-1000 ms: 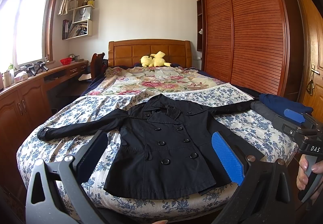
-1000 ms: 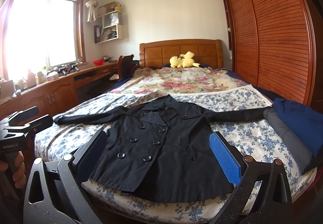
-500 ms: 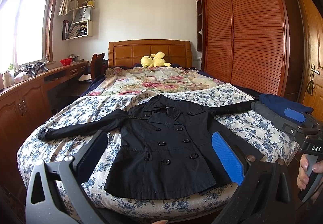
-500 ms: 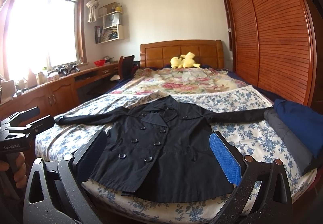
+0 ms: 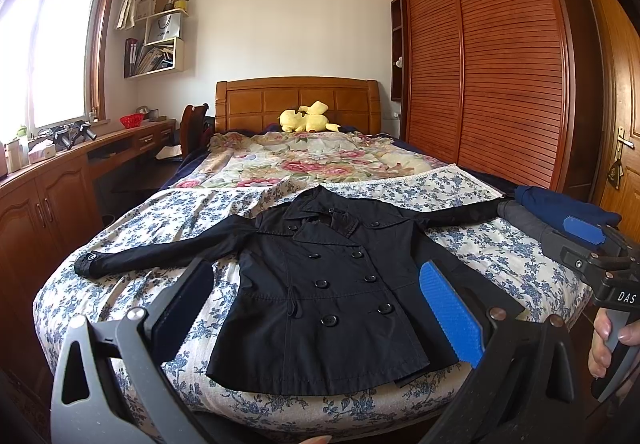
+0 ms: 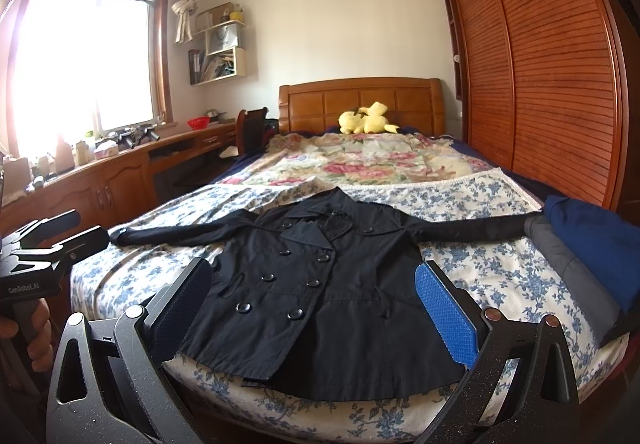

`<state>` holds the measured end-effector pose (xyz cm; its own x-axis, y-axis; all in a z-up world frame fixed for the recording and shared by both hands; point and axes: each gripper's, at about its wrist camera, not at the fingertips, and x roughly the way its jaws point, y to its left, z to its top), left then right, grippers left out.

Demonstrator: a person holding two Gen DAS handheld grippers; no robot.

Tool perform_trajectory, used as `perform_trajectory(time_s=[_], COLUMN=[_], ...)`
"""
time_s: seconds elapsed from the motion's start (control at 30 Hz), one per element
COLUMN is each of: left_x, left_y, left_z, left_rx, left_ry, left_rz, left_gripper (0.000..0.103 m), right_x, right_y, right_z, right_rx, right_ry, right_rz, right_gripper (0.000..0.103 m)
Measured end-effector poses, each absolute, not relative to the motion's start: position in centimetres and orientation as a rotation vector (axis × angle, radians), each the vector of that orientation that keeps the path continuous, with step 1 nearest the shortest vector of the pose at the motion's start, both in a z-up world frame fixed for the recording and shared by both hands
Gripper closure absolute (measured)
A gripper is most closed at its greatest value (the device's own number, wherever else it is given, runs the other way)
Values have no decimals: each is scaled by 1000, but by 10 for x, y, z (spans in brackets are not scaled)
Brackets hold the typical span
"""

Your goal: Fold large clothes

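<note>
A black double-breasted coat (image 5: pixel 336 284) lies flat and face up on the bed, sleeves spread out to both sides; it also shows in the right wrist view (image 6: pixel 320 284). My left gripper (image 5: pixel 316 308) is open and empty, held above the foot of the bed in front of the coat's hem. My right gripper (image 6: pixel 316 308) is open and empty too, at the same height to the right. Each gripper shows at the edge of the other's view: the right one (image 5: pixel 592 248), the left one (image 6: pixel 52 240).
The bed (image 5: pixel 120 284) has a blue floral sheet and a floral quilt (image 5: pixel 312 160) farther back. Folded blue and grey clothes (image 6: pixel 588 244) lie at its right edge. A yellow plush (image 5: pixel 306 118) sits by the headboard. A wooden desk (image 5: pixel 60 180) runs on the left, a wardrobe (image 5: pixel 500 64) on the right.
Both grippers have crept slightly forward towards the bed. The coat has not moved and both grippers stay open.
</note>
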<state>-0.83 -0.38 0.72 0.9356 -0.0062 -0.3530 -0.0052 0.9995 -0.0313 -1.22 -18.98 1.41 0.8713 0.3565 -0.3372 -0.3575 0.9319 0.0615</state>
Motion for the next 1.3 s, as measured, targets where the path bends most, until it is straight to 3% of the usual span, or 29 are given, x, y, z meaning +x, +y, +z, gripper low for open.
perform_trajectory(time_s=[0.5,1.3], left_x=[29,84], left_y=[25,130], left_z=[-34,-122], left_rx=[-57,-92], left_ry=[475,647], left_rz=[24,179], left_gripper=[0,0], right_x=[16,152], right_y=[-174,-79], right_z=[-11,-90], right_rx=[-20,-81], right_ry=[395,527], right_rz=[396,587], right_gripper=[0,0])
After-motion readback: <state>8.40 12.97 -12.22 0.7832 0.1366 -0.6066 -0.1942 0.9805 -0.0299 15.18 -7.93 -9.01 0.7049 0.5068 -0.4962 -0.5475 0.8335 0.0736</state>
